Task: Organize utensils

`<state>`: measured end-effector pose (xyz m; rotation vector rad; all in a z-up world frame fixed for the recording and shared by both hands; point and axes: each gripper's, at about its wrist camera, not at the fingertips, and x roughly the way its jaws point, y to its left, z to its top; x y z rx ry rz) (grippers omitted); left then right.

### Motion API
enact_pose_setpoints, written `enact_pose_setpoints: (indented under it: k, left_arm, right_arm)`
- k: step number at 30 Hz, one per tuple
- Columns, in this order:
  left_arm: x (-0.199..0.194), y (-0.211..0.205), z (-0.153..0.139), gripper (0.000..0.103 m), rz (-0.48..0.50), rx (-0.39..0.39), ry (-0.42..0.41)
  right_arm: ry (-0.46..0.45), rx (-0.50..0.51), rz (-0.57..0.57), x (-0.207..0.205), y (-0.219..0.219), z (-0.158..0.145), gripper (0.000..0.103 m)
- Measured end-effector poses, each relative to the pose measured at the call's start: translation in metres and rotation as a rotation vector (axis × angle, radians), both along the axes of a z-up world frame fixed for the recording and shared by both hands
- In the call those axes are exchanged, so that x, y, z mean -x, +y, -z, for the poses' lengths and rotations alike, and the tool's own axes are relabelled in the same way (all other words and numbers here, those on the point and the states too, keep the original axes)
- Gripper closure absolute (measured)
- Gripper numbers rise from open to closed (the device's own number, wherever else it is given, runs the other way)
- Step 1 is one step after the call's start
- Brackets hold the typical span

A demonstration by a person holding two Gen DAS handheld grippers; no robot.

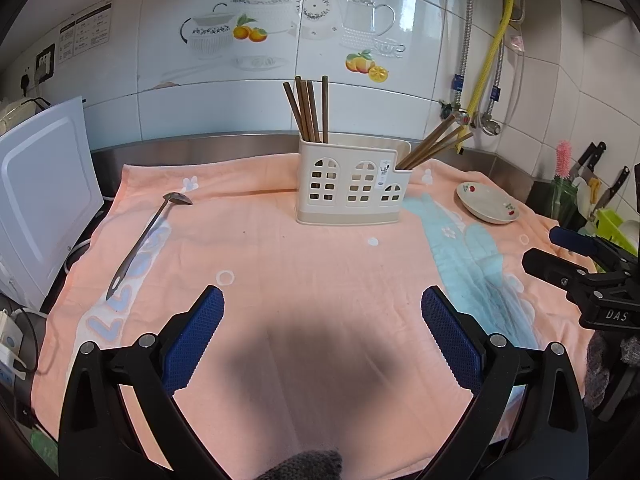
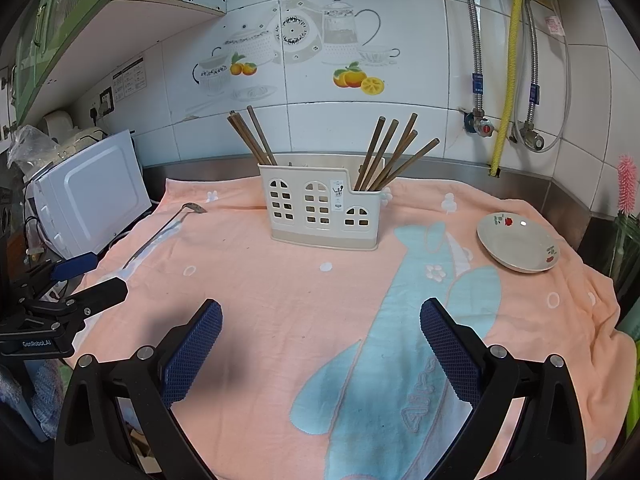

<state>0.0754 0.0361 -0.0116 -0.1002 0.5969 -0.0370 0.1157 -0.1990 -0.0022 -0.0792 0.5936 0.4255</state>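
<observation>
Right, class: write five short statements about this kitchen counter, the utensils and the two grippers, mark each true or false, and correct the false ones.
1. The long metal ladle lies flat on the peach towel. True.
2. The brown wooden chopsticks lie scattered on the towel. False: they stand in the cream plastic utensil holder.
3. The left gripper is open and empty. True.
4. The right gripper grips a chopstick. False: open, empty.
5. The small floral saucer holds a spoon. False: it is empty.
</observation>
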Motion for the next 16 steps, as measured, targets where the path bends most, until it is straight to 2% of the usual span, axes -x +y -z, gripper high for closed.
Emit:
enact_pose_setpoints:
  k: [16]
  left_arm:
    - [0.0016, 0.0049, 0.0013, 0.005, -0.018, 0.007, 0.000]
  right_arm:
    - [0.013, -0.008, 0.006, -0.0005, -0.0038, 0.0026, 0.007]
